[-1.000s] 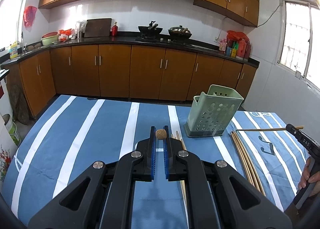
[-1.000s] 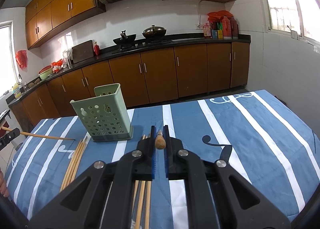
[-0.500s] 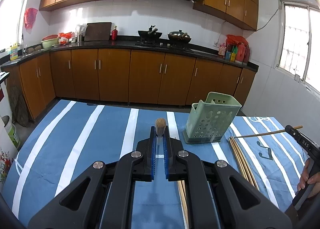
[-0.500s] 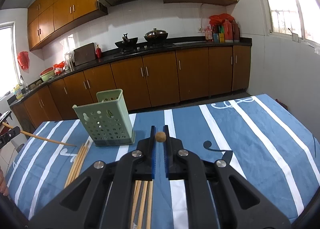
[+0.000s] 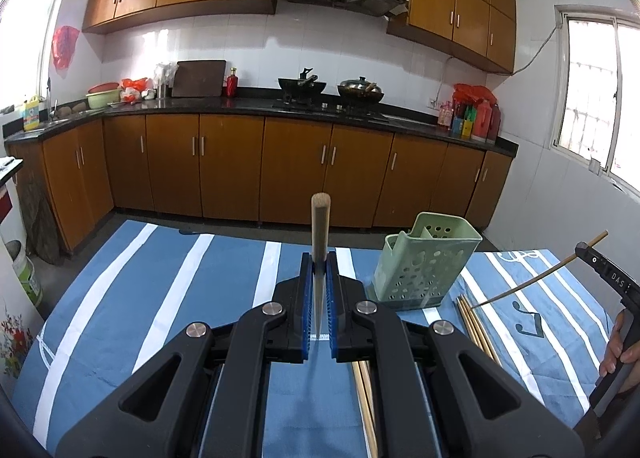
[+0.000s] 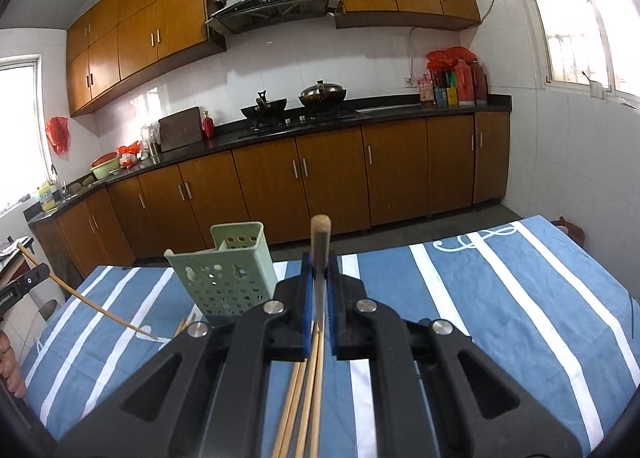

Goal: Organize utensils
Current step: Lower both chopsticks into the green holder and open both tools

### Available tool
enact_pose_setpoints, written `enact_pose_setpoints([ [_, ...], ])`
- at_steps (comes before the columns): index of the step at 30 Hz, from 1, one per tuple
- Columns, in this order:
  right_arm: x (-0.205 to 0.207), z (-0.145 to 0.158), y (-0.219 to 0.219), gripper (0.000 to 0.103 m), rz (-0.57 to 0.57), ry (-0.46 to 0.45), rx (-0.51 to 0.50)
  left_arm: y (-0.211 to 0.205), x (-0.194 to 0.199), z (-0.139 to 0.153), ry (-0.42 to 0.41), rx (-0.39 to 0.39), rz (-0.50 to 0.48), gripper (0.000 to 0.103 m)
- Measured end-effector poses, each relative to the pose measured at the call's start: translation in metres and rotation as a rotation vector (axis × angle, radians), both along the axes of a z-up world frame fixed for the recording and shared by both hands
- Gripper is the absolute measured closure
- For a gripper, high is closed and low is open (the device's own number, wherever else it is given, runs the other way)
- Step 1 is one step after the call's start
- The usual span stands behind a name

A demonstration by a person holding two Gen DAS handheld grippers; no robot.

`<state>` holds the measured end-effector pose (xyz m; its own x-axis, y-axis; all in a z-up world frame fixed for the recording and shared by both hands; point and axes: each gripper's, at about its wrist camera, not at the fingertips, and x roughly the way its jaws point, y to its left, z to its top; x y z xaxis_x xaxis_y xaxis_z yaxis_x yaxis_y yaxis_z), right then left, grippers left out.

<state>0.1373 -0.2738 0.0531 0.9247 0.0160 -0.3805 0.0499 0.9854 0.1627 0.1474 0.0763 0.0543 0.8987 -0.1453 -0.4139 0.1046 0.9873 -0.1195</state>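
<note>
Chopsticks are what I have to put away. My left gripper is pinching one chopstick tight between its blue pads. The stick's round end pokes up past my fingers. My right gripper is pinching another chopstick the same way, and it pokes up too. In the left view I can see my right gripper off to the side, with its thin stick slanting down to the table. A hand holds that gripper's handle.

The green holder with round holes stands upright on the blue cloth with white stripes. It is tipped a little in the pictures. More chopsticks lie flat on the cloth just beside the holder. Some other loose sticks lie on the cloth under my right gripper. I cannot tell if any sticks are inside the holder.
</note>
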Motion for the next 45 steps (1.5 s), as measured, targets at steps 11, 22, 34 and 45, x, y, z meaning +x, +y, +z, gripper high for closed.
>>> enact_pose_setpoints([
  [11,0.000,0.020,-0.011,0.095,-0.025,-0.048,0.024,0.005,0.001,0.011,-0.017,-0.009,-0.003,0.096],
  [22,0.003,0.101,-0.014,0.095,0.012,-0.226,0.080,0.002,0.012,0.066,-0.132,-0.063,-0.012,0.096],
  [34,0.047,0.110,0.028,0.095,0.155,-0.131,0.030,-0.033,0.047,0.106,-0.213,-0.205,-0.072,0.096],
  [45,0.099,0.073,0.042,0.095,0.184,0.051,0.052,-0.065,0.085,0.065,-0.099,-0.167,-0.092,0.096],
])
